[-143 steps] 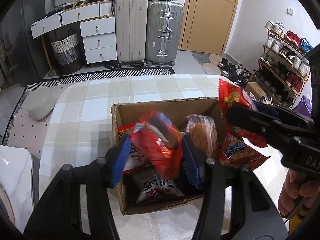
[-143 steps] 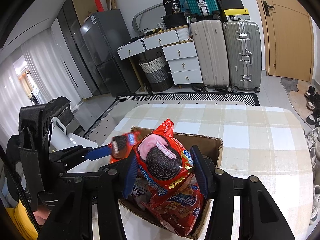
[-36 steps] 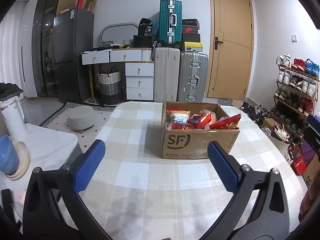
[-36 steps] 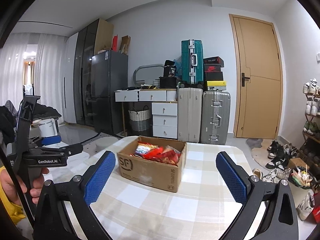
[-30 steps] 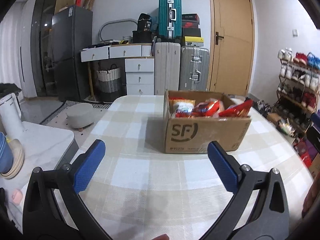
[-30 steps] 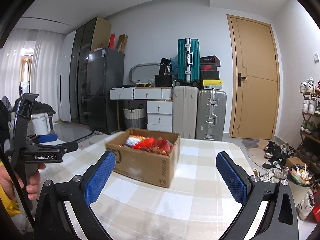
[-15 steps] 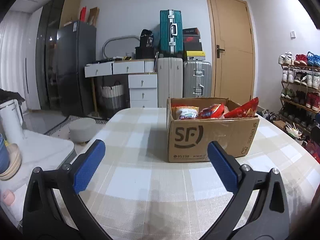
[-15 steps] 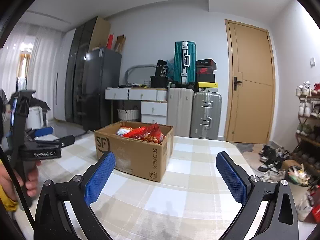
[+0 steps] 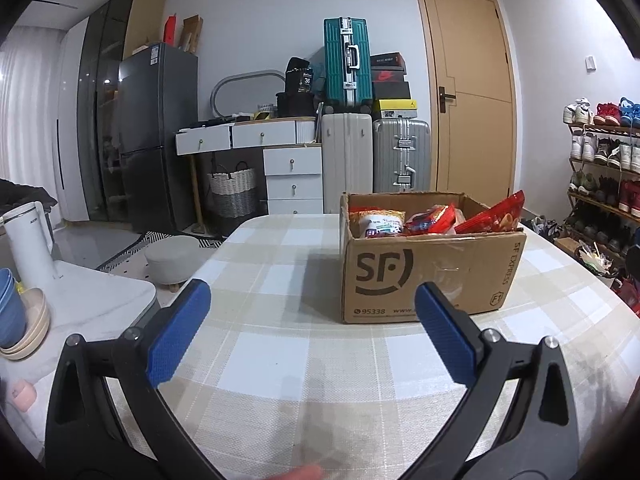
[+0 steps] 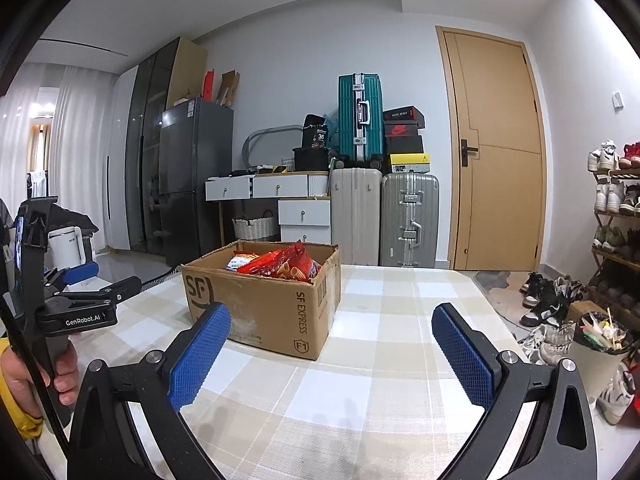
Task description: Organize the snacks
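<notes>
A brown SF cardboard box [image 9: 428,276] stands on the checked table [image 9: 276,352], filled with red snack packets [image 9: 432,220]. It also shows in the right wrist view [image 10: 260,300] with snack packets [image 10: 280,266] sticking out of its top. My left gripper [image 9: 312,332] is open and empty, low over the table in front of the box. My right gripper [image 10: 332,352] is open and empty, to the right of the box. The left gripper also shows in the right wrist view [image 10: 88,284], held by a hand.
A white side counter [image 9: 80,304] with stacked bowls [image 9: 20,324] and a kettle [image 9: 28,240] is on the left. Suitcases [image 9: 376,164], drawers and a fridge stand behind. A shoe rack [image 9: 604,184] and a bin [image 10: 596,356] are on the right.
Both grippers have let go of their snack packets into the box, opened, pulled back and dropped low over the table. In the last half second they sank slightly.
</notes>
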The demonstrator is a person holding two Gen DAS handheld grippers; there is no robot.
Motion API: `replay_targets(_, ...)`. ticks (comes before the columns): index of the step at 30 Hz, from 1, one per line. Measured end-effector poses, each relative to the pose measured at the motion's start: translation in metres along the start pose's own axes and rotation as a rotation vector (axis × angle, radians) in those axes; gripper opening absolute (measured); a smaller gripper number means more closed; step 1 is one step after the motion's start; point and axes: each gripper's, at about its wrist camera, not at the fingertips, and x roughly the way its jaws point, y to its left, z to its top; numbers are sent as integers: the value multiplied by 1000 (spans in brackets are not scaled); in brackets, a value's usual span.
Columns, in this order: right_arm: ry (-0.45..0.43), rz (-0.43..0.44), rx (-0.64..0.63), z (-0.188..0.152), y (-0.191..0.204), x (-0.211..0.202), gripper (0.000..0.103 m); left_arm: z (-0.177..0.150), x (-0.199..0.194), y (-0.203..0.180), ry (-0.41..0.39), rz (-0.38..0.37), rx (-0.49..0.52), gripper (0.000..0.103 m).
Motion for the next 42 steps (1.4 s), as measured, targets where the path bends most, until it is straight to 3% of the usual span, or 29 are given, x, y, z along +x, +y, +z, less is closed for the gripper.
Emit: replay_targets(42,10,0,12,-8,-3,3,102,-2,-1,1,-4,-7,-3,102)
